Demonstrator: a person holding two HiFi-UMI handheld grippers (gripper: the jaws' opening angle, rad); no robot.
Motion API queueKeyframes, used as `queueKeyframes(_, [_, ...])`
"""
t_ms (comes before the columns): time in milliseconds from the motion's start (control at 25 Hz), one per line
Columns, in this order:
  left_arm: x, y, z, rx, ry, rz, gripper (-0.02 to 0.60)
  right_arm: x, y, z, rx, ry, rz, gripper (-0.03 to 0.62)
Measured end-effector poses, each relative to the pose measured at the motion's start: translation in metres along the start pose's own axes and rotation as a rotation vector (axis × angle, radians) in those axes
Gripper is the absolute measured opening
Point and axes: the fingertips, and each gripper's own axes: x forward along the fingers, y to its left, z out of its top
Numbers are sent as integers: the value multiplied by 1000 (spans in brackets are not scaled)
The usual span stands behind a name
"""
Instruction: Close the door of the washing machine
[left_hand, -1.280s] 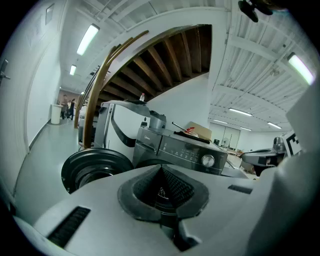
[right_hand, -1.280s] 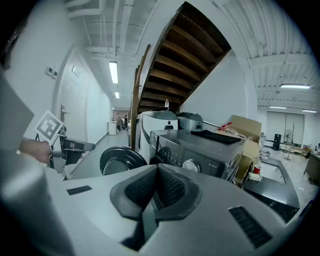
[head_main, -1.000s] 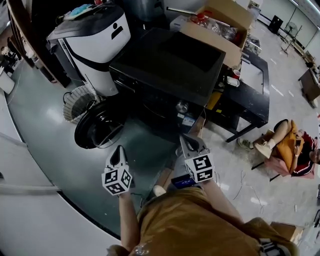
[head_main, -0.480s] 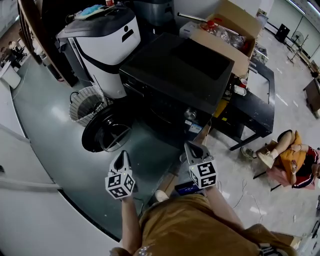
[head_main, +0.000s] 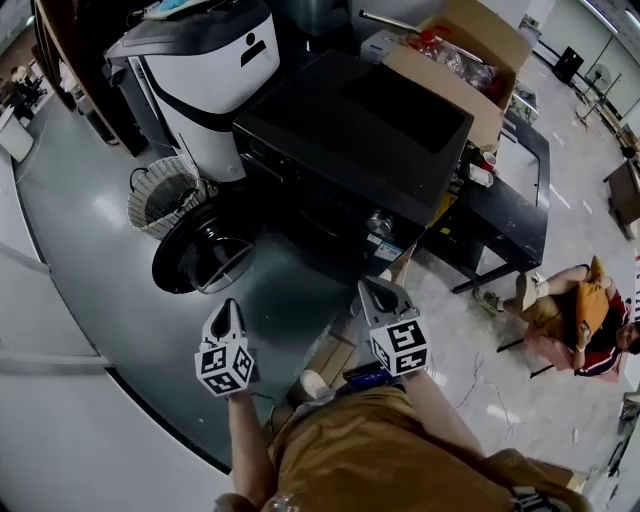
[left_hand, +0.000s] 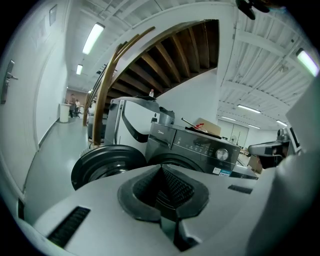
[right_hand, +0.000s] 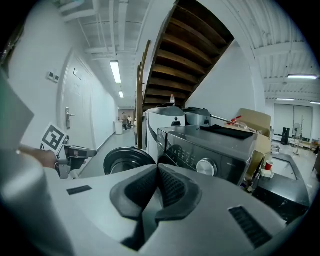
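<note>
Approach stage, by my reckoning. My left claw (head_main: 228, 306) and right claw (head_main: 378, 289) both hang short of the dark grey front-loading washing machine (head_main: 350, 130), each pinched closed with nothing in it. The round black door with its glass centre (head_main: 200, 262) stands swung wide open, down at the machine's left in the head view, and neither claw touches it. Next, I'd say, the left claw must get against that door's free edge and push it round onto the machine's front.
</note>
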Motion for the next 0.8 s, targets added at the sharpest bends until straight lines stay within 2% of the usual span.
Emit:
queueKeyframes(640, [57,69,10,9,11,168,28,81,-13,4,-35,50,147,13])
queueKeyframes(800, [67,92,15,-13,8,204,28,100,-6,-3,-36,79,191,14])
